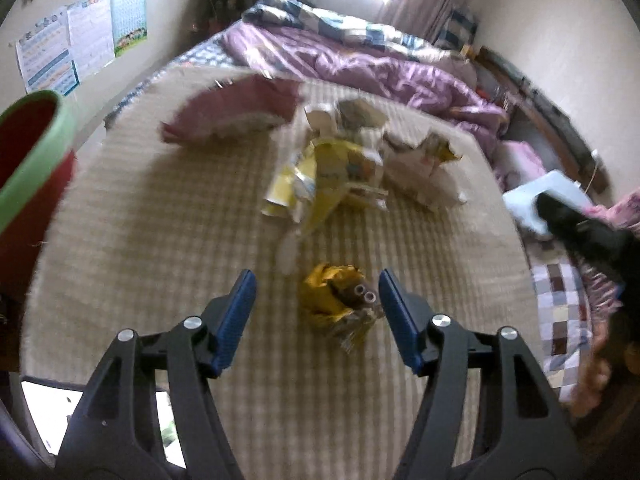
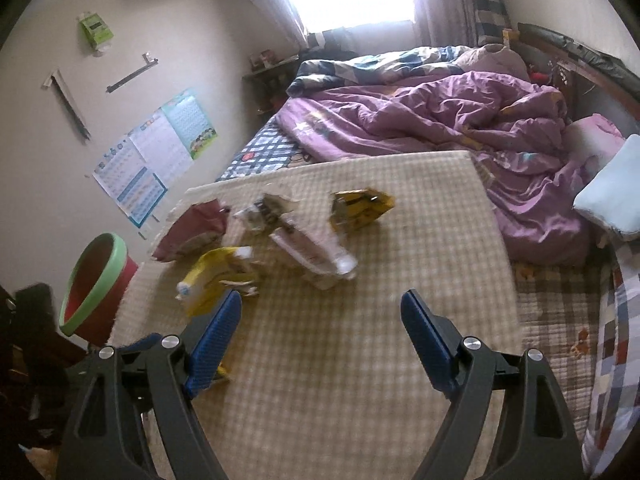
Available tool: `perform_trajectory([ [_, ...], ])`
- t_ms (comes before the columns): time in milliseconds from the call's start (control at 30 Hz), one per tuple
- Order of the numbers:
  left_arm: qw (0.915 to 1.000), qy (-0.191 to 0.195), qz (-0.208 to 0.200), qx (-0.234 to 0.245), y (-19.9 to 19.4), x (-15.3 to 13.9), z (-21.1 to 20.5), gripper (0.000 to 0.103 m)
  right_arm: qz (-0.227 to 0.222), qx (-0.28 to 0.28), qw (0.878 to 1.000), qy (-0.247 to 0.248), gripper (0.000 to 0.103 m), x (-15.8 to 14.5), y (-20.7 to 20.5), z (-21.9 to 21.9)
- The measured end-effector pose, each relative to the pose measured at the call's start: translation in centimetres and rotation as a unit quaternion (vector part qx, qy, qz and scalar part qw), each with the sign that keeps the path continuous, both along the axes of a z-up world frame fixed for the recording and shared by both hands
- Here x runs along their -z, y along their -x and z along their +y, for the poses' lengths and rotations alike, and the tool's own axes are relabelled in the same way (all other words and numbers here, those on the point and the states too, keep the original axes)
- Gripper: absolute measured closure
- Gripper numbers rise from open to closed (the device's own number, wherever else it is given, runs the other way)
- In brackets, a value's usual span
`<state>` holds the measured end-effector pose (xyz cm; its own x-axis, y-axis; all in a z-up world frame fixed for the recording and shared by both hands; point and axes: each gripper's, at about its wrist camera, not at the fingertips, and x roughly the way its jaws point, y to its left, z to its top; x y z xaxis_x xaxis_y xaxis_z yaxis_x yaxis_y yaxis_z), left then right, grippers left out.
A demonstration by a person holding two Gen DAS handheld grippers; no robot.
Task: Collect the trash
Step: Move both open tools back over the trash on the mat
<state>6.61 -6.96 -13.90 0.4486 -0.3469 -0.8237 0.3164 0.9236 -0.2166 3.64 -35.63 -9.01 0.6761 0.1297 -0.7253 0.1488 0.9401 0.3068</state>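
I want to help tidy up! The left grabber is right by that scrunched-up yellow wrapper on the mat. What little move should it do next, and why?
Probably ease the left gripper forward and a little down, then close. Its jaws are open, and the crumpled yellow wrapper lies on the checkered mat just ahead, nearer the right-hand finger, not yet gripped. The red bin with the green rim waits to the left.

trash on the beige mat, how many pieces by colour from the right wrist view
Pinkish-red: 1, the flat bag
Yellow: 2, a crumpled wrapper near the left finger and a yellow-black wrapper further back
White or pale: 2, a long white pack and a blurred scrap behind it
Total: 5, as far as the blur allows. The bin and both open grippers are not counted.
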Motion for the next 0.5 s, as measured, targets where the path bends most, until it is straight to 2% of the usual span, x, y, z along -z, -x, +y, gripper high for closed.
perform_trajectory([
  [67, 0.9998, -0.008, 0.016, -0.002, -0.6, 1.0, -0.7, 0.043, -0.001, -0.004, 1.0, 0.006, 0.024, 0.1, -0.6, -1.0],
  [167, 0.9992, -0.014, 0.037, -0.006, -1.1, 2.2, -1.1, 0.062, 0.005, -0.018, 1.0, 0.018, 0.024, 0.6, -2.2, -1.7],
  [233, 0.9993, -0.015, 0.035, -0.008, -1.0, 2.1, -1.2, 0.067, 0.01, -0.033, 0.999, 0.029, 0.024, 1.2, -3.5, -1.9],
  [500, 0.9997, 0.0, 0.026, -0.004, 1.6, 0.1, -0.9, 0.069, 0.044, -0.104, 0.992, 0.05, 0.026, 4.6, -8.7, -0.6],
])
